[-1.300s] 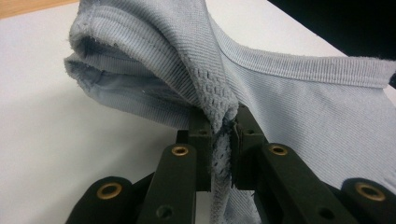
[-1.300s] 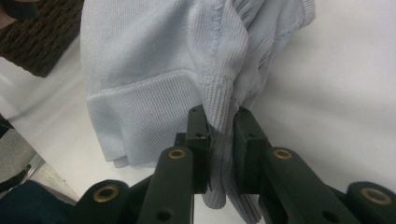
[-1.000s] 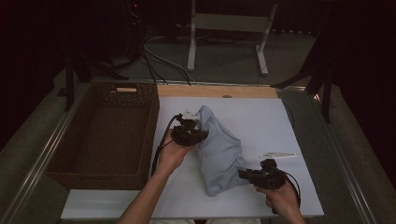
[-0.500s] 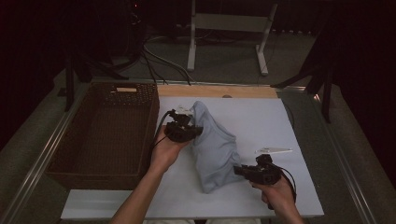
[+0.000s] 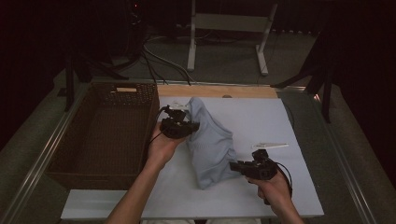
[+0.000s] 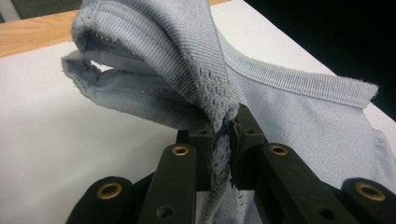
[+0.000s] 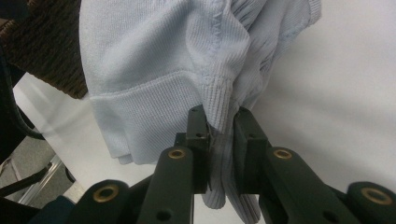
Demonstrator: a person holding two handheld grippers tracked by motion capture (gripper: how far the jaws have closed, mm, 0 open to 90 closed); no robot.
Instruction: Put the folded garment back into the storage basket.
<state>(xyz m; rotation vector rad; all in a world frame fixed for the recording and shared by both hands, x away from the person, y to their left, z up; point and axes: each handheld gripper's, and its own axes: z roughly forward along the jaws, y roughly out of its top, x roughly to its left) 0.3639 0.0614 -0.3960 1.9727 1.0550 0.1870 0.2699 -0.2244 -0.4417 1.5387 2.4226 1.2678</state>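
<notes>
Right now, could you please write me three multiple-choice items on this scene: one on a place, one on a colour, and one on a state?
1. Where does the wicker basket stand?
A. to the left of the white mat
B. on the middle of the mat
C. on the floor behind the table

2. What colour is the knitted garment?
A. dark red
B. pale blue
C. black

3. How is the left gripper set?
A. wide open above the mat
B. shut on nothing
C. shut on a fold of the garment

Answers:
1. A, since the high view shows the basket beside the mat's left edge.
2. B, as the pale blue knit shows in all three views.
3. C, because the left gripper view shows fabric pinched between the closed jaws.
</notes>
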